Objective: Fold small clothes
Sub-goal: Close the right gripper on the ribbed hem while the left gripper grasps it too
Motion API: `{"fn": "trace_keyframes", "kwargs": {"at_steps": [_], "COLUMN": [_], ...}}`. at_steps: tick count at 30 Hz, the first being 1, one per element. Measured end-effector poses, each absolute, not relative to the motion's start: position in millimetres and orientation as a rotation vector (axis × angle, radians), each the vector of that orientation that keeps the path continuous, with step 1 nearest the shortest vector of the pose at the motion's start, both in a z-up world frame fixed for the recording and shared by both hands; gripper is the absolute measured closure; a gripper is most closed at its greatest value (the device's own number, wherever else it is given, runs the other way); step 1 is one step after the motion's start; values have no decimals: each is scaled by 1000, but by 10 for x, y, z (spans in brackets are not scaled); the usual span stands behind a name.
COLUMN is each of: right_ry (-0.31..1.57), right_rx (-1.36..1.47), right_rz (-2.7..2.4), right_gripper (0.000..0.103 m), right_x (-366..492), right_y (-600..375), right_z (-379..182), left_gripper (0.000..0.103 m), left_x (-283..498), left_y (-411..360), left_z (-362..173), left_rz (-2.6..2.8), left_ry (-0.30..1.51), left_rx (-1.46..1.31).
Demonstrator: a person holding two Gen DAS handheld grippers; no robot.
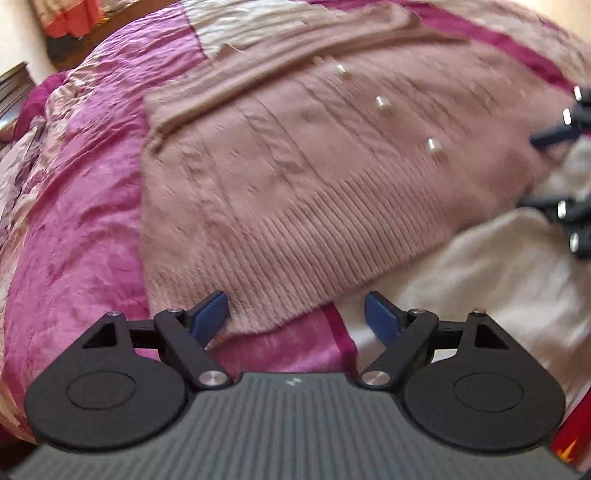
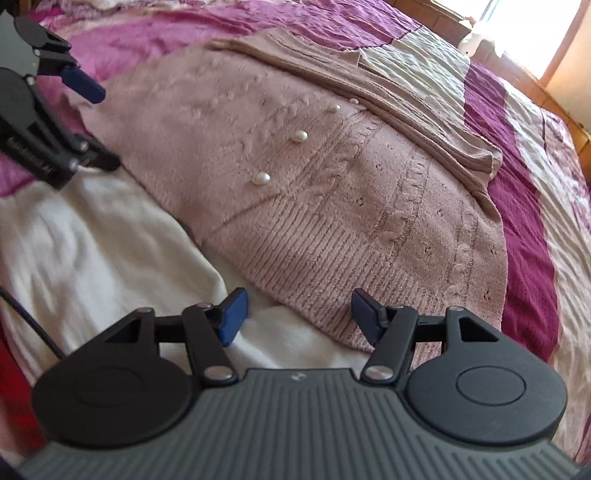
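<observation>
A dusty-pink knitted cardigan (image 1: 295,177) with pearl buttons (image 1: 383,103) lies spread on the bed, a sleeve folded across its upper part. It also shows in the right wrist view (image 2: 332,206). My left gripper (image 1: 295,317) is open and empty, hovering at the cardigan's ribbed hem corner. My right gripper (image 2: 295,314) is open and empty at the other hem corner. Each gripper also shows in the other's view: the right gripper at the right edge (image 1: 554,170), the left gripper at the upper left (image 2: 92,125).
The bed has a crinkled magenta and cream quilt (image 1: 81,206) (image 2: 528,236). A white fluffy cloth (image 2: 92,236) (image 1: 480,280) lies under the cardigan's hem. A wooden bed frame and bright window (image 2: 517,22) are at the far right.
</observation>
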State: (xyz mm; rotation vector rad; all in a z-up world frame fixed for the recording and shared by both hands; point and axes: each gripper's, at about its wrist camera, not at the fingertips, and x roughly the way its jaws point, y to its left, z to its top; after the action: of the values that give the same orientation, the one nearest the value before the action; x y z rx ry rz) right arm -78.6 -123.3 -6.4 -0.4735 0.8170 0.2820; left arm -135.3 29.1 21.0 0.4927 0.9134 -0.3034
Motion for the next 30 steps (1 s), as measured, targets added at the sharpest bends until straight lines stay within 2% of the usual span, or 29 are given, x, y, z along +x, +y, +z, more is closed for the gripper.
{"fn": "trace_keyframes", "kwargs": {"at_steps": [4,19,23,30], "right_ry": [793,772,829,786], "right_rx": [-492,-462,-496,-559], "right_rz": [248,114,189,171], "right_gripper": [37,36,37,37], "right_x": [-753,-667,-687,-645], "right_y": [-1222,-1416,-1368,-1293], "right_z": [-105,-83,-98,-161], "left_gripper": [16,14,14,13], "left_x": [-1352,-1118,-1022,-978], "left_y": [208,228,281,288], "left_z": [121,245,271,212], "left_rz": [-268,-212,-196,-195], "left_ry": [871,787,795,815], "left_rx": [556,520,464,460]}}
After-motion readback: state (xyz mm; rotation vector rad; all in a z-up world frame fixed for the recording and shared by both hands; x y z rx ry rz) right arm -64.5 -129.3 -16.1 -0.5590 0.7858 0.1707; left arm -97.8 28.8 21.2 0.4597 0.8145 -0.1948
